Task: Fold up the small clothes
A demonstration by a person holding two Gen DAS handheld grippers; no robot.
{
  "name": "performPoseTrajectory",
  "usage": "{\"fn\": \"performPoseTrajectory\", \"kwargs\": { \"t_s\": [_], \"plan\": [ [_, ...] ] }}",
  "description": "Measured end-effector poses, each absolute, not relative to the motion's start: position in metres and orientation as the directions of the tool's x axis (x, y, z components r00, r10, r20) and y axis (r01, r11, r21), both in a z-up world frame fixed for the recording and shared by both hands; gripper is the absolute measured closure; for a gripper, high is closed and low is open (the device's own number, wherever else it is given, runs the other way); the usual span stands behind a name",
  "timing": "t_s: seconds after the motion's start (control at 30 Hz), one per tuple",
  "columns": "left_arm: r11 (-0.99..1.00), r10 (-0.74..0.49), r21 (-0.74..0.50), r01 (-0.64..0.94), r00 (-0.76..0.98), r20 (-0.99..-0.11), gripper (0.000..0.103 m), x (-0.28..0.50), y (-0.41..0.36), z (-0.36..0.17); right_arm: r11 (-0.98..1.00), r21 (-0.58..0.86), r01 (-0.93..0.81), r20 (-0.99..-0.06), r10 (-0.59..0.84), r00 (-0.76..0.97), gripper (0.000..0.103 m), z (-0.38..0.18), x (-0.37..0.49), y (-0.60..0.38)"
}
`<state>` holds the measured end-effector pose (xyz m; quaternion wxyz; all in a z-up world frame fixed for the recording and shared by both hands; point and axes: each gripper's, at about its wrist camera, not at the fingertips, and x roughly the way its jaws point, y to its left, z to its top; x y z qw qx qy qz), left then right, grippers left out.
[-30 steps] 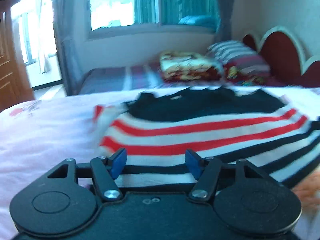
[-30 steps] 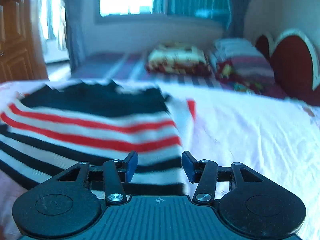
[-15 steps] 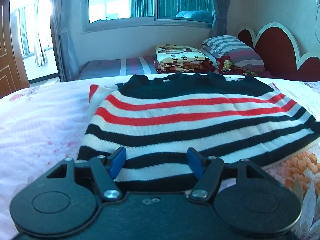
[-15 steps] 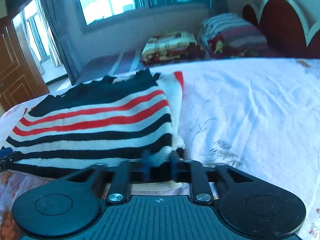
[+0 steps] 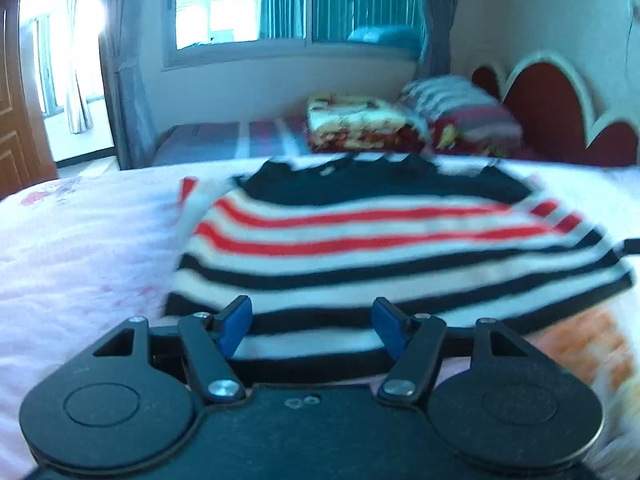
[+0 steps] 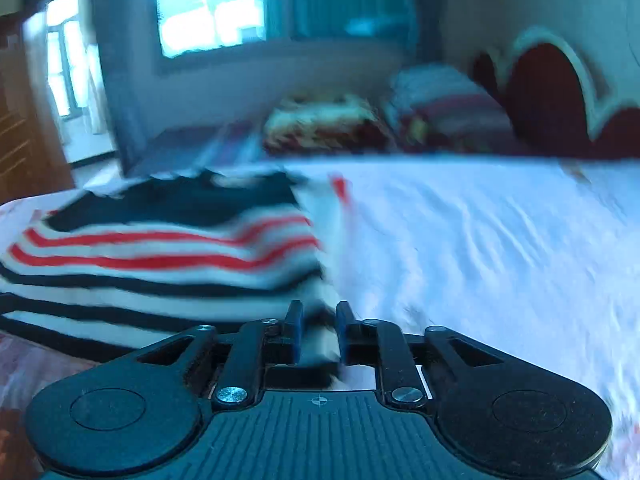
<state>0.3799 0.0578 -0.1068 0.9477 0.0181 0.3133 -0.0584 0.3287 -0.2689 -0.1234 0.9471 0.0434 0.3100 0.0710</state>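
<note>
A small striped sweater with a dark top and red, white and black bands lies flat on the bed. My left gripper is open, its blue fingertips straddling the sweater's near hem on its left side. In the right wrist view the sweater lies to the left. My right gripper is shut on the sweater's near right corner, with cloth pinched between the pads. Both views are blurred by motion.
The pale floral bedsheet spreads to the right of the sweater. A folded patterned blanket and striped pillows lie at the far end by the red headboard. A window and curtains stand behind.
My right gripper closed onto the sweater's near right corner and now lifts it slightly. My left gripper stays open at the near hem; both views have shifted and blurred.
</note>
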Motion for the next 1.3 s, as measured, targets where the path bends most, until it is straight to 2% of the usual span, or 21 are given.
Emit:
{"fn": "performPoseTrajectory", "kwargs": {
  "t_s": [0.1, 0.2, 0.27, 0.4, 0.47, 0.57, 0.63, 0.73, 0.83, 0.87, 0.93, 1.1, 1.2, 1.3],
  "plan": [
    [0.985, -0.149, -0.021, 0.17, 0.79, -0.595, 0.037, 0.385, 0.025, -0.106, 0.961, 0.151, -0.232, -0.594, 0.276, 0.756, 0.085, -0.124, 0.334, -0.223],
    [0.979, -0.166, -0.006, 0.205, 0.775, -0.61, 0.037, 0.39, -0.008, -0.113, 0.942, 0.097, -0.322, -0.615, 0.311, 0.725, 0.085, -0.135, 0.335, -0.178],
    [0.98, -0.134, 0.026, 0.195, 0.757, -0.64, 0.036, 0.393, -0.018, -0.121, 0.939, 0.069, -0.338, -0.639, 0.301, 0.708, 0.085, -0.146, 0.336, -0.161],
    [0.981, -0.081, 0.083, 0.177, 0.754, -0.652, 0.034, 0.388, -0.01, -0.125, 0.949, 0.058, -0.311, -0.649, 0.272, 0.71, 0.085, -0.155, 0.334, -0.174],
    [0.983, -0.008, 0.136, 0.124, 0.768, -0.641, 0.034, 0.383, 0.011, -0.126, 0.971, 0.015, -0.237, -0.657, 0.189, 0.73, 0.085, -0.156, 0.335, -0.198],
    [0.997, 0.033, 0.077, 0.022, 0.757, -0.653, 0.033, 0.373, 0.066, -0.126, 0.99, -0.021, -0.137, -0.666, 0.088, 0.74, 0.086, -0.159, 0.332, -0.241],
    [0.999, 0.003, 0.036, 0.028, 0.755, -0.656, 0.033, 0.371, 0.084, -0.125, 0.988, -0.002, -0.152, -0.667, 0.112, 0.736, 0.086, -0.159, 0.33, -0.253],
    [0.998, 0.023, 0.057, 0.019, 0.749, -0.663, 0.034, 0.374, 0.076, -0.12, 0.984, -0.054, -0.172, -0.669, 0.092, 0.737, 0.085, -0.154, 0.334, -0.241],
    [0.998, 0.041, 0.056, -0.005, 0.749, -0.661, 0.035, 0.374, 0.071, -0.117, 0.987, 0.008, -0.162, -0.602, 0.134, 0.787, 0.085, -0.14, 0.325, -0.24],
    [0.998, 0.045, 0.058, -0.009, 0.744, -0.667, 0.034, 0.374, 0.071, -0.12, 0.987, 0.006, -0.163, -0.609, 0.133, 0.782, 0.085, -0.142, 0.326, -0.238],
    [0.998, 0.048, 0.063, -0.009, 0.747, -0.663, 0.034, 0.374, 0.071, -0.122, 0.988, -0.005, -0.157, -0.688, 0.11, 0.717, 0.085, -0.158, 0.339, -0.235],
    [0.998, 0.039, 0.061, 0.003, 0.739, -0.673, 0.034, 0.376, 0.073, -0.121, 0.99, 0.005, -0.141, -0.631, 0.112, 0.767, 0.085, -0.144, 0.33, -0.24],
    [0.998, 0.04, 0.063, 0.003, 0.743, -0.668, 0.033, 0.375, 0.073, -0.122, 0.99, 0.006, -0.139, -0.685, 0.105, 0.721, 0.085, -0.157, 0.336, -0.244],
    [0.998, 0.045, 0.068, 0.0, 0.745, -0.666, 0.033, 0.375, 0.072, -0.123, 0.989, -0.004, -0.146, -0.684, 0.103, 0.722, 0.085, -0.148, 0.335, -0.243]
  ]
}}
